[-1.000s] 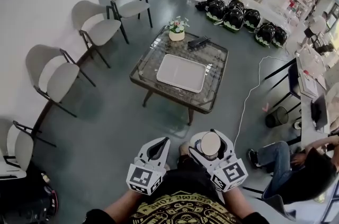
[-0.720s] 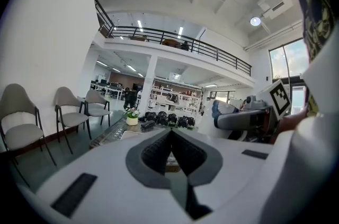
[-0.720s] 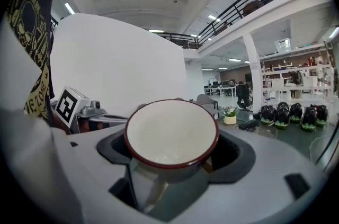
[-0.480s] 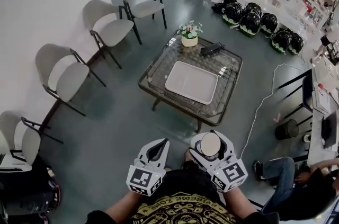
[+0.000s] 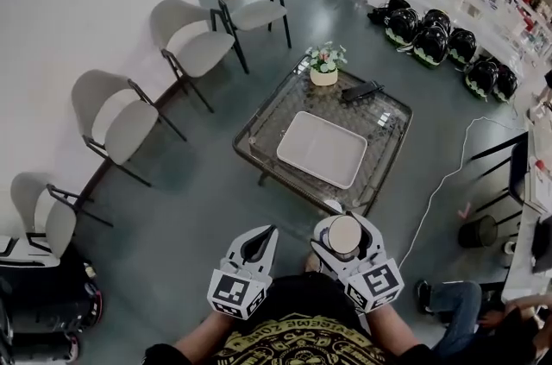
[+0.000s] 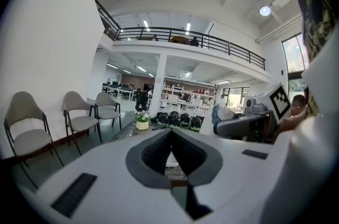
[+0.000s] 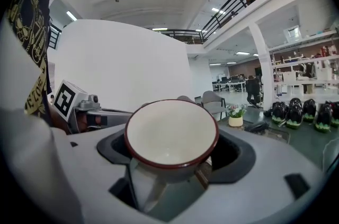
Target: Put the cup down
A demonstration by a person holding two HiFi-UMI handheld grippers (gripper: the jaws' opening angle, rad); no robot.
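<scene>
My right gripper (image 5: pixel 343 240) is shut on a cup (image 5: pixel 343 235) with a white inside and a dark red rim. Seen in the right gripper view, the cup (image 7: pixel 170 134) sits upright between the jaws and looks empty. My left gripper (image 5: pixel 255 244) is held beside it at chest height, shut, with nothing between its jaws (image 6: pixel 170 157). Ahead of both grippers stands a glass coffee table (image 5: pixel 267 117) with a white tray (image 5: pixel 322 149) in its middle. Both grippers are short of the table's near edge.
On the table's far side stand a flower pot (image 5: pixel 324 70) and a dark remote (image 5: pixel 361 91). Several grey chairs (image 5: pixel 195 44) line the white wall on the left. Black helmets (image 5: pixel 431 38) lie on the floor beyond. A white cable (image 5: pixel 440 182) runs along the floor at right.
The table has come nearer and shifted to the right in the head view as I walk towards it. Both grippers hold the same pose, the cup still in the right one.
</scene>
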